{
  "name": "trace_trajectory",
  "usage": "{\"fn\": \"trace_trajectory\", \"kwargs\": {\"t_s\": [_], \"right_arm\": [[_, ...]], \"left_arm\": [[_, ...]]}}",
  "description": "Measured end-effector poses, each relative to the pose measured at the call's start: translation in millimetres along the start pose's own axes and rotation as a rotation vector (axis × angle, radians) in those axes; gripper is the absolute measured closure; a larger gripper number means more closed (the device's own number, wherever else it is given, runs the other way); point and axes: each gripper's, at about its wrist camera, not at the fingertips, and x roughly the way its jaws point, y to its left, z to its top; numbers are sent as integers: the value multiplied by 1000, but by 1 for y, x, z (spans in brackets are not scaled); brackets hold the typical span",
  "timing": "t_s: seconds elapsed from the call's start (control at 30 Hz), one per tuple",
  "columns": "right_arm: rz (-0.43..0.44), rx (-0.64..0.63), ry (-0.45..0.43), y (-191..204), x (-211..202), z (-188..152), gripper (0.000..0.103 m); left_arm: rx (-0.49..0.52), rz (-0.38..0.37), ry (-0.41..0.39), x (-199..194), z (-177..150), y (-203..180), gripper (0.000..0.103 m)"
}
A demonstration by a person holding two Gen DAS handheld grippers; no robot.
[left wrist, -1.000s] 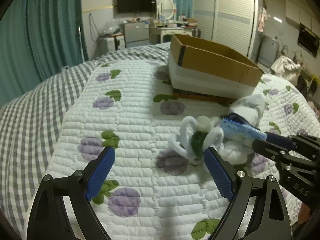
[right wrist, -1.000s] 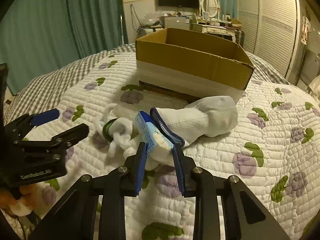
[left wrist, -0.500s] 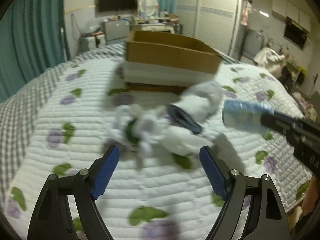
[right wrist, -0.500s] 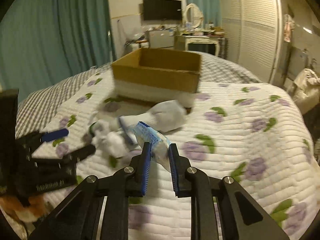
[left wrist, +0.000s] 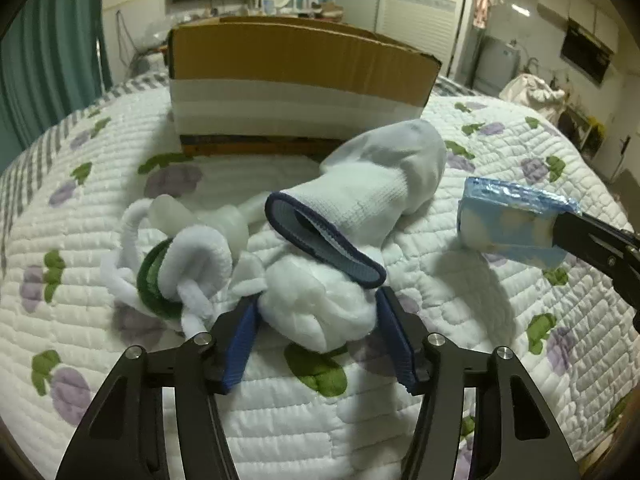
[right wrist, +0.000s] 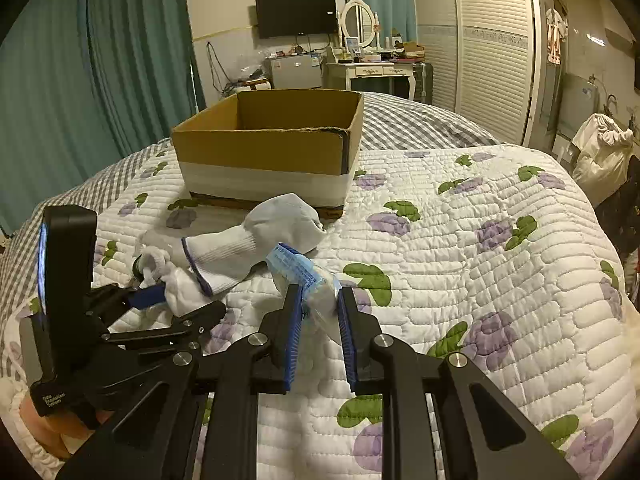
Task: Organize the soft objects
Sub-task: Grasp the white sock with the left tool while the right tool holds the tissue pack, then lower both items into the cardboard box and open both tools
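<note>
Your left gripper (left wrist: 316,322) is low over the bed (left wrist: 460,360), pointing down at the pile of soft things. Its jaws are closing, with a white cotton wad (left wrist: 316,308) between the blue pads. Left pad sits at the wad's left edge, right pad at its right edge; both look to be touching it, but I can't tell how hard they press.

The white sock (left wrist: 368,204) with the navy cuff lies just behind the wad, cuff end draped onto its top, toe end pointing toward the cardboard box (left wrist: 296,76). Left of the wad: a fuzzy white loop (left wrist: 196,256) tangled with a green ring (left wrist: 154,280), touching the wad's left side and just beside your left pad.

Your right gripper (right wrist: 318,320) is clamped tight on a small tissue pack (right wrist: 298,270) in blue wrapping. The pads grip its near end; the rest sticks out forward and up to the left. In the left wrist view the tissue pack (left wrist: 508,220) hangs off the bed surface, well right of the sock, with its shadow on the quilt below.

The box (right wrist: 272,148) stands open-topped on the bed behind the pile, the sock's toe near its front wall. From the right wrist view what shows of its inside looks bare. Your left gripper (right wrist: 160,304) shows there at lower left, tips in the pile.
</note>
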Motion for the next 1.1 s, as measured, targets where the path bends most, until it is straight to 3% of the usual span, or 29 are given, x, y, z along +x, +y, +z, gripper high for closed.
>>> {"fn": "trace_trajectory", "kwargs": {"t_s": [0.03,0.13,0.37,0.7,0.87,1.1], "right_arm": [[0,-1,2,0,1,0,85],[-2,-2,1,0,0,0,85],[-10,-11,-27,4,-15,1,85],[25,-32,-122,18,-73,13,85],[48,-81,-192,26,-100,45,85],[65,-161,-273,31,-107,126,85]], "left_arm": [[6,-11,-5,-2,-1,0,63],[26,-17,-13,-8,-4,0,65],[30,-39,-23,-35,-12,-5,66],[30,-51,-129,-111,11,-18,66],[54,-34,-196,-137,40,-18,66],[54,-22,-277,-141,110,-6,66]]}}
